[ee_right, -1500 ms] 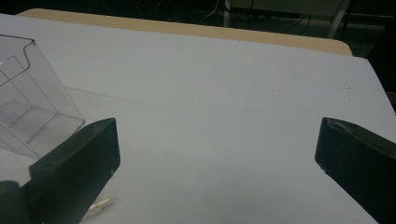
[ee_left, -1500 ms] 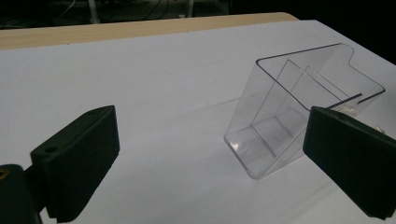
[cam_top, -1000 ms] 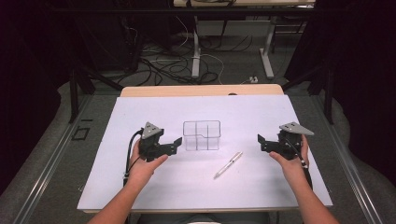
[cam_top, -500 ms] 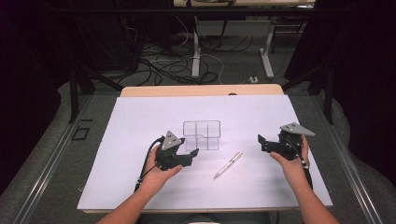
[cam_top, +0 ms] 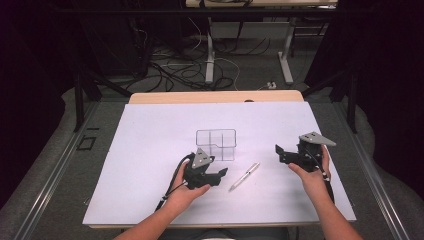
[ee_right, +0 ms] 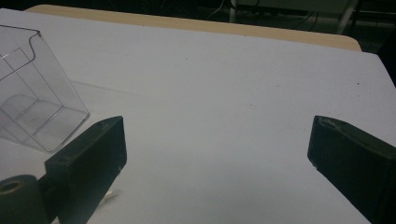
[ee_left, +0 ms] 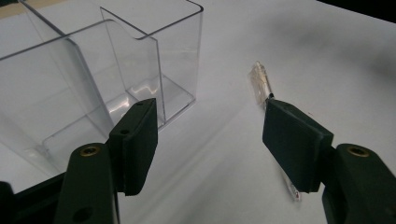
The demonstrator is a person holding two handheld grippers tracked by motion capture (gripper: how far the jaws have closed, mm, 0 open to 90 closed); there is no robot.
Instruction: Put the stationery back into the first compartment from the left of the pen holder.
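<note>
Here your left gripper (cam_top: pixel 220 175) sits low and centre in the high view, jaws spread wide with nothing between them, pointing toward the pen (cam_top: pixel 244 176) just to its right. In the left gripper view the pen (ee_left: pixel 262 84) lies partly behind the right-hand jaw, and the clear box (ee_left: pixel 93 74) fills the upper left. Your right gripper (cam_top: pixel 280 151) hangs at centre right, jaws also spread and empty, over the white sheet (cam_top: pixel 150 125). The box (cam_top: pixel 215 145) stands mid-frame, just above the pen.
</note>
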